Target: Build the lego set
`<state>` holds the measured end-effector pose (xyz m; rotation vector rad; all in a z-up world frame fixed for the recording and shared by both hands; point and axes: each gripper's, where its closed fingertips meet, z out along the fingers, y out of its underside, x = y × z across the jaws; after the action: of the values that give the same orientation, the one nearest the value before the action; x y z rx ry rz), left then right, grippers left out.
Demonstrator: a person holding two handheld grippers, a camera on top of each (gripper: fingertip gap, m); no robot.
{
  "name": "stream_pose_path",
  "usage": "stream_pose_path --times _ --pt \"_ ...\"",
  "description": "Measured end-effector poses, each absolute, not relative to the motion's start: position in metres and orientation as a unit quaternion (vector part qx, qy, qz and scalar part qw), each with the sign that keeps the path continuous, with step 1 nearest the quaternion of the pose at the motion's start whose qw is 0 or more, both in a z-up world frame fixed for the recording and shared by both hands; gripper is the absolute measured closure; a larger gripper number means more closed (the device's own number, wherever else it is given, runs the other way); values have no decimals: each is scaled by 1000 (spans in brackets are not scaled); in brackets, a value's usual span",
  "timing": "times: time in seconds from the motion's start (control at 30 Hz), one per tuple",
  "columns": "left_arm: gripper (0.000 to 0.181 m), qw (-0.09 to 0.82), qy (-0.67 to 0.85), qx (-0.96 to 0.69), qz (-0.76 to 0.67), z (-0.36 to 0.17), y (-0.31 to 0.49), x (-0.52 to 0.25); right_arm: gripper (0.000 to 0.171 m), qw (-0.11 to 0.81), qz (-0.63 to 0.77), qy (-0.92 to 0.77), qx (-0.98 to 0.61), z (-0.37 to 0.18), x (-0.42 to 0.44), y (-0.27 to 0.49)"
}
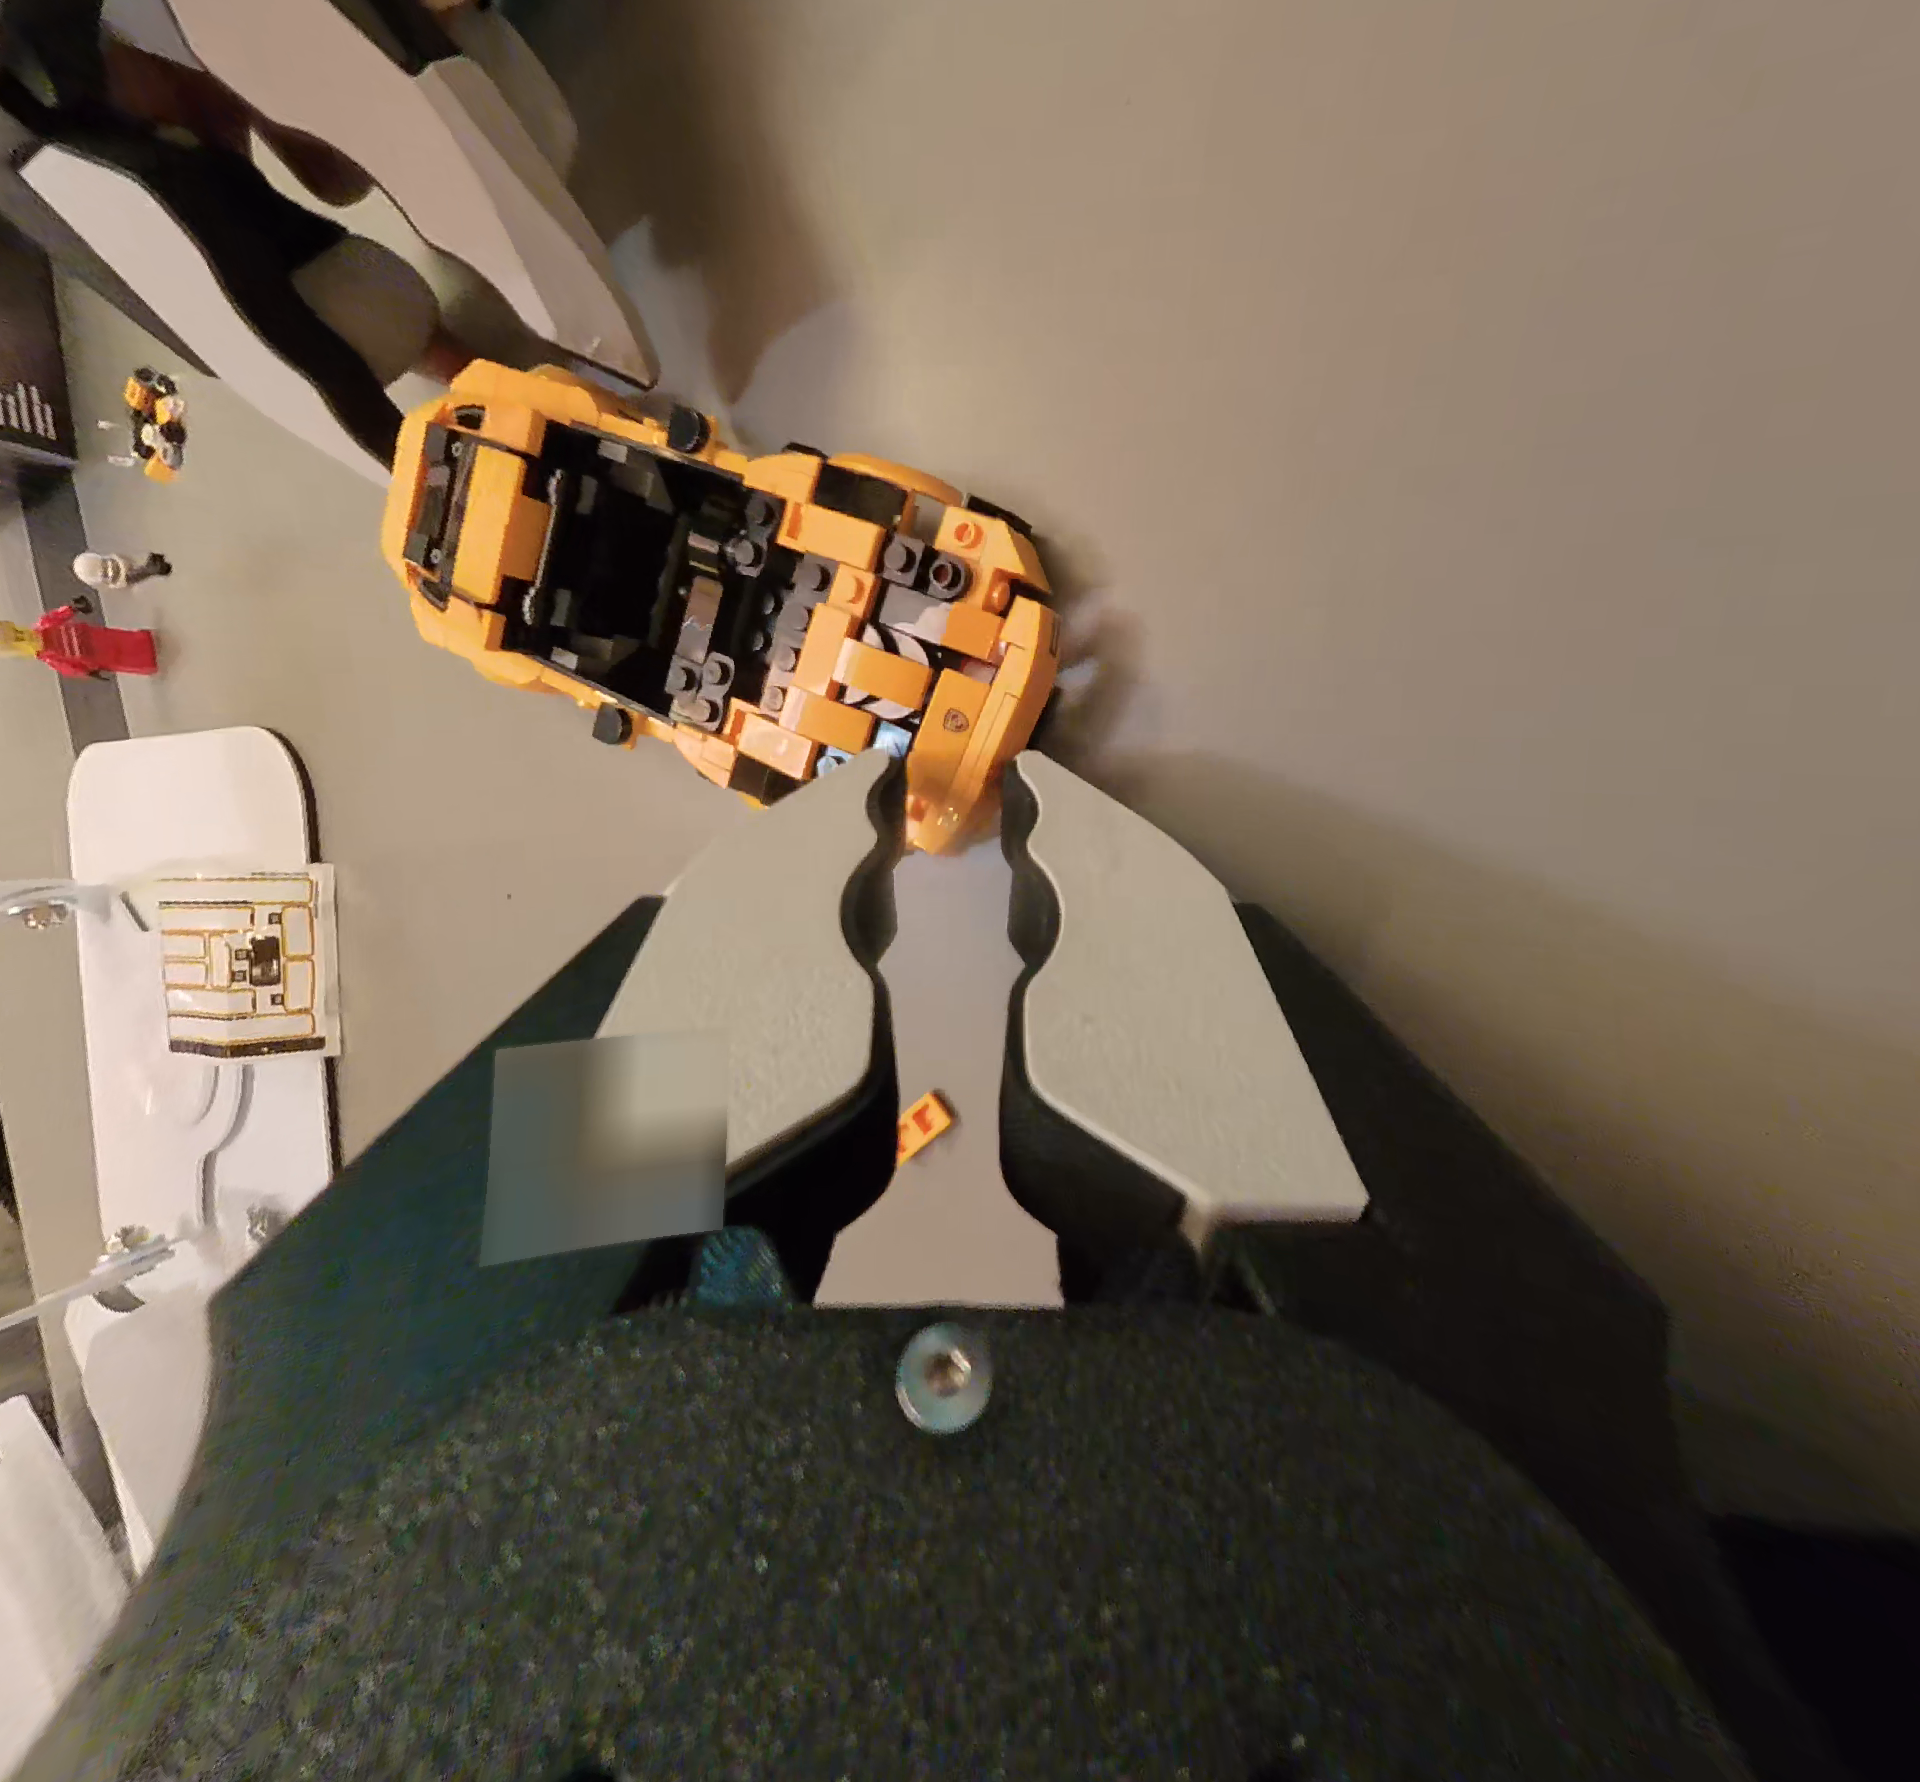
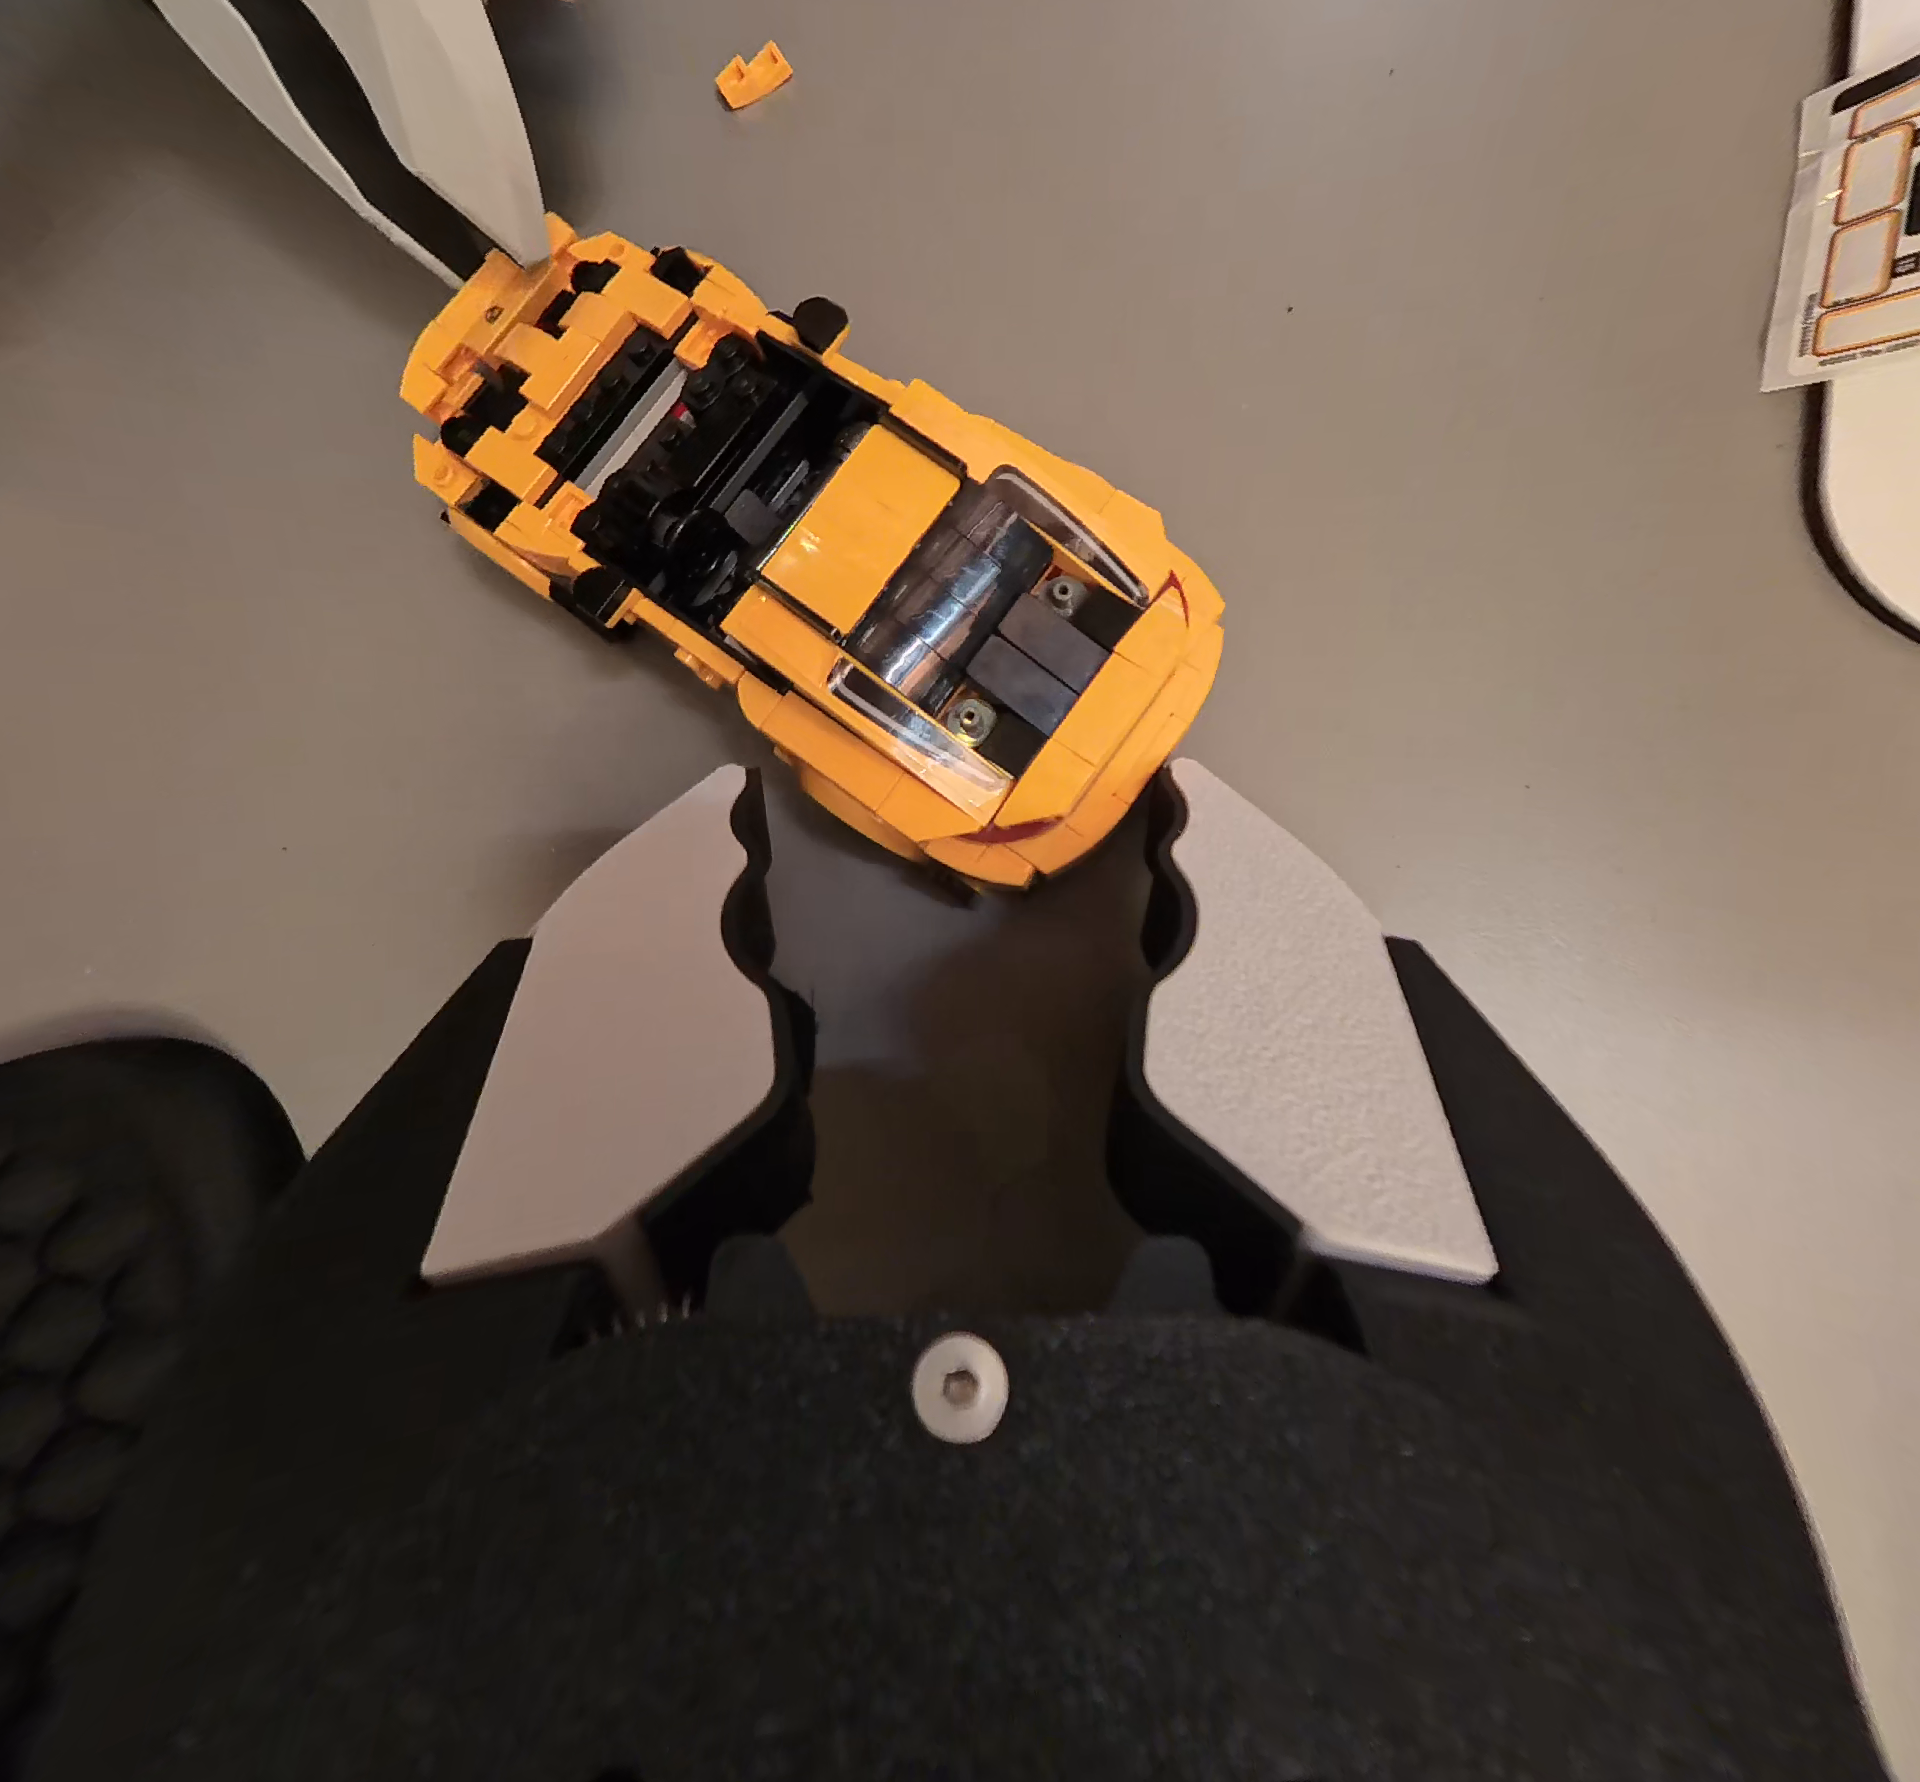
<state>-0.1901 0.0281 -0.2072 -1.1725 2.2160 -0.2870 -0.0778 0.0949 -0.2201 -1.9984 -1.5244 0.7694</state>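
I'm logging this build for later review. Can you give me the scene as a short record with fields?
model: orange and black lego car on the grey table, front bricks unfinished
left gripper: fingertips astride one end corner of the car, contact unclear
right gripper: open, straddling the car's other end
loose part: small orange piece on the table
sticker sheet: at the table's edge
minifigure: red, lying down

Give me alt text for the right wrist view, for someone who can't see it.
A half-built orange and black brick car sits diagonally on a grey table, its rear end between the open grey fingers of the right gripper. The left gripper touches the car's front corner, and a small loose orange piece lies beyond.
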Motion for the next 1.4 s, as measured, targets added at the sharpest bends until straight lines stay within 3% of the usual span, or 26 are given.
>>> stream_pose_path --times 0.57,0.97,1.17,1.4 --pt "171 372 749 -529 -145 -209 36 -196 101 258 279 -558 -738 -221 -76 96" --pt "160 341 619 -670 -227 -214 49 -205 101 263 279 -552 -740 -220 -77 97" --pt "165 339 618 -668 -240 -212 46 -203 101 264 277 -553 -740 -221 -77 97" --pt "166 381 689 -599 -145 -213 44 -202 102 266 278 -552 -740 -221 -78 97"
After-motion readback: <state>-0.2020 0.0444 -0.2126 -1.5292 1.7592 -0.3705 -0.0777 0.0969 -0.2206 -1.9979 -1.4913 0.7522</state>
